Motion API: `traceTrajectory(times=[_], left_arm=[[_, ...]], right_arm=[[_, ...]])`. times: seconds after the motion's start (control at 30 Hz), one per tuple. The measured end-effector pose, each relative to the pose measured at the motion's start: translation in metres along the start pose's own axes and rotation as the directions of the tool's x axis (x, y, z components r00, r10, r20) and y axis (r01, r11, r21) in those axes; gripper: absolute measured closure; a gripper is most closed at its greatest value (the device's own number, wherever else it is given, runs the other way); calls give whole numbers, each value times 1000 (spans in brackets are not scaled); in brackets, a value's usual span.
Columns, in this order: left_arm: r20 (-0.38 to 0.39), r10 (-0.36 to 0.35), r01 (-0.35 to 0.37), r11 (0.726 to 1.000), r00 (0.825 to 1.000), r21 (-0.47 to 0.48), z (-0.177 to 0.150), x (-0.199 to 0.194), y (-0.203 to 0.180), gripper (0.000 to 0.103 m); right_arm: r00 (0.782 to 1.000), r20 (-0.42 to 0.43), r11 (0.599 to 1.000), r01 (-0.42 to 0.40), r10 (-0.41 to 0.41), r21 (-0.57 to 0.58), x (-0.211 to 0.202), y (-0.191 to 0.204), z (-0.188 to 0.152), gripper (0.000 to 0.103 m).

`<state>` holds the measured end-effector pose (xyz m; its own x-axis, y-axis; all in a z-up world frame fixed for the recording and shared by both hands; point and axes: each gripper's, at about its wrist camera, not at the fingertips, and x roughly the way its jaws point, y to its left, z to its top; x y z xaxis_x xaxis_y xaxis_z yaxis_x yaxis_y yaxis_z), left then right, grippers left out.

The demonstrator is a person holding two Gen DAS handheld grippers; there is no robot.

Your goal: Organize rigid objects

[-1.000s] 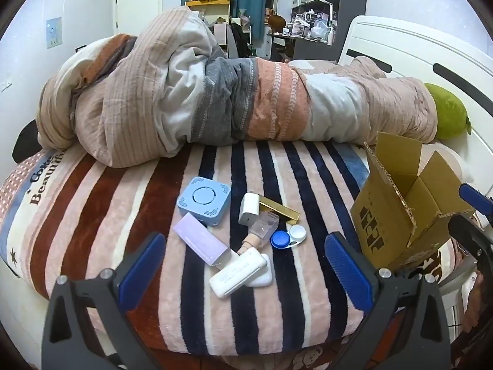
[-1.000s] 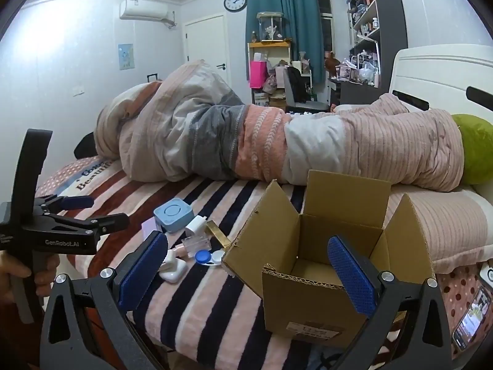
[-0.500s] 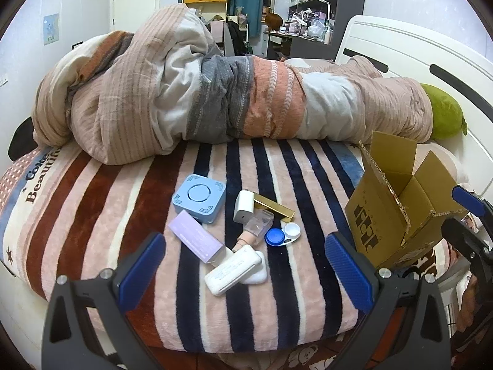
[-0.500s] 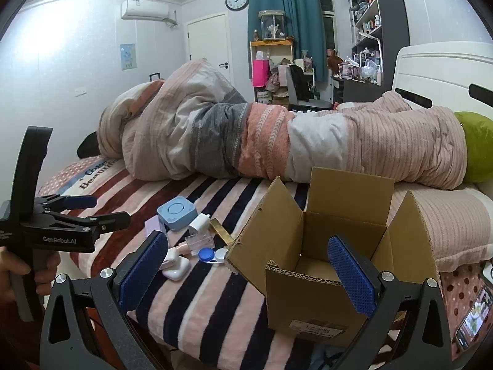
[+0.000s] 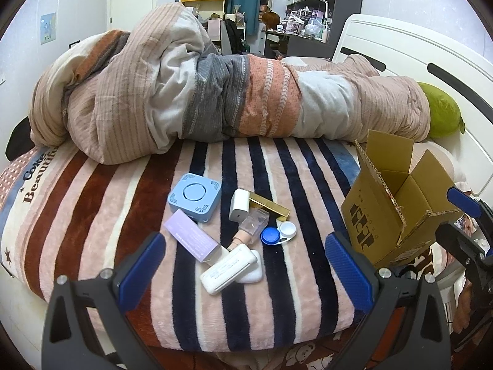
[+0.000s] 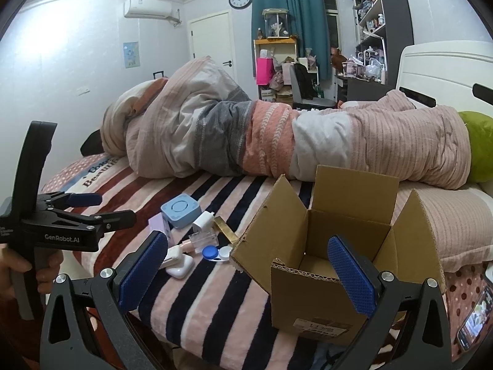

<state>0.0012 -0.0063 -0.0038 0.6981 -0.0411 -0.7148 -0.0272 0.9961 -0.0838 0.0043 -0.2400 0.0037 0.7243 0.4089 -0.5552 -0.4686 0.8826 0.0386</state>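
Observation:
Several small rigid objects lie clustered on the striped blanket (image 5: 92, 215): a blue square speaker (image 5: 194, 196), a purple box (image 5: 190, 239), a white charger (image 5: 239, 205), a gold bar (image 5: 269, 207), a clear-capped bottle (image 5: 249, 228), a blue-and-white lens case (image 5: 278, 233), a white case (image 5: 228, 269). An open cardboard box (image 5: 397, 197) stands to their right; it also shows in the right wrist view (image 6: 339, 246). My left gripper (image 5: 243, 265) is open and empty, in front of the cluster. My right gripper (image 6: 246, 268) is open and empty, before the box.
A rolled duvet (image 5: 215, 92) lies across the bed behind the objects. A green pillow (image 5: 443, 109) and white headboard (image 5: 416, 55) are at the right. A phone (image 6: 474, 317) lies at the bed's lower right. The bed edge runs just below both grippers.
Both views have shifted slightly: the objects sit a little higher and smaller in the left view. Nothing was grasped or moved on the bed.

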Motion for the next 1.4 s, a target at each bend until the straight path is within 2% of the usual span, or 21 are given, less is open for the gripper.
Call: traceTrajectory(times=[1.17,1.3,1.4], left_arm=[[-7,13,-13,1000,1000,-6,-3,0,0,0],[-8,12,-12,1000,1000,-6,-3,0,0,0],[-7,10,-11,1000,1000,-1,-4,2,1,0]], right_arm=[[1000,-11,1000,-17,17,-9,2,7,-7,0],[999,3,999,-33,33,-18,1,10,-8,0],[997,28,997,-75,75,-27,-4,11,-6,0]])
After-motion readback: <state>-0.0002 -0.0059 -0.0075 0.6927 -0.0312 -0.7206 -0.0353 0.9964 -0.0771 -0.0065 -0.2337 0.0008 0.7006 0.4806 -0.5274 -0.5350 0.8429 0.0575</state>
